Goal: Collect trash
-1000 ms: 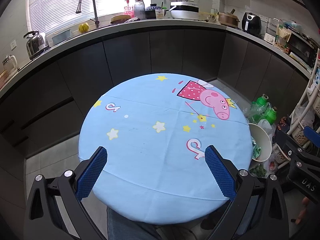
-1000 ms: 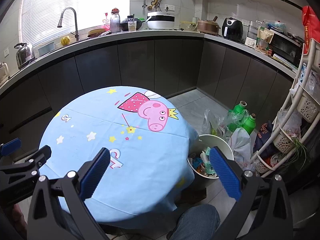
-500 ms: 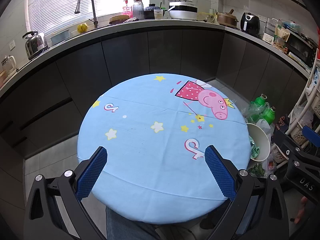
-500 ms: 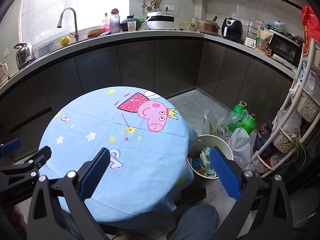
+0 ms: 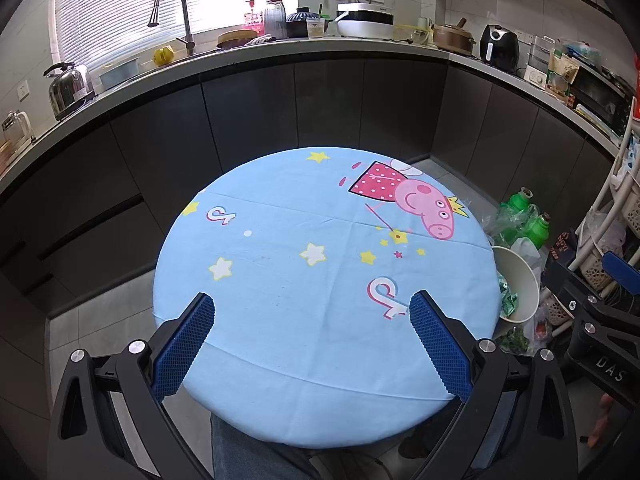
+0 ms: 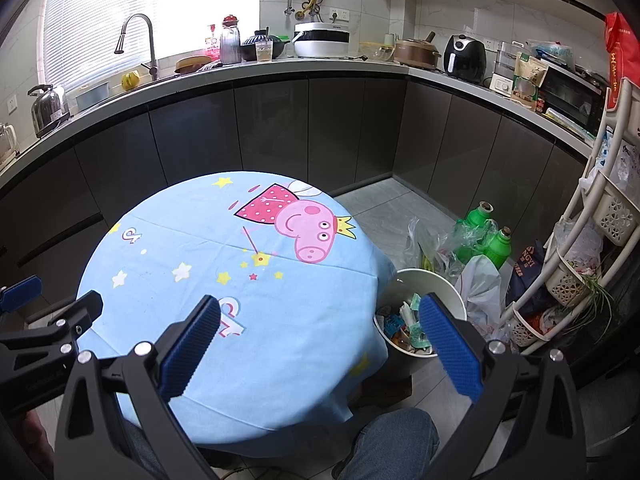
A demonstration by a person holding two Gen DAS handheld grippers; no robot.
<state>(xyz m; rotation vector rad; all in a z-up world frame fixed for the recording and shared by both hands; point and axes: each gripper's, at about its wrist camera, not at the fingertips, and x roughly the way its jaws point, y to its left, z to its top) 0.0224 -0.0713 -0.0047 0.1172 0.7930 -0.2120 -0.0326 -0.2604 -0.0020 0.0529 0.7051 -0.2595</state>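
Grippers both stood spread and empty: left gripper (image 5: 312,344) lower centre, right gripper (image 6: 320,344) likewise. Tablecloth (image 5: 320,240) bore no loose trash; wrappers sat in the white bin (image 6: 452,284) at lower right. Risk: a low reach could pinch cloth and drag it, or tip the bin.

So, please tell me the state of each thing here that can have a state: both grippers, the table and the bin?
Left hand-held gripper: open, holding nothing.
Right hand-held gripper: open, holding nothing.
Round table: covered by a blue cartoon cloth, no trash on it.
White trash bin: upright on the floor beside the table, uncovered, wrappers inside.
Two green bottles: upright behind the bin.
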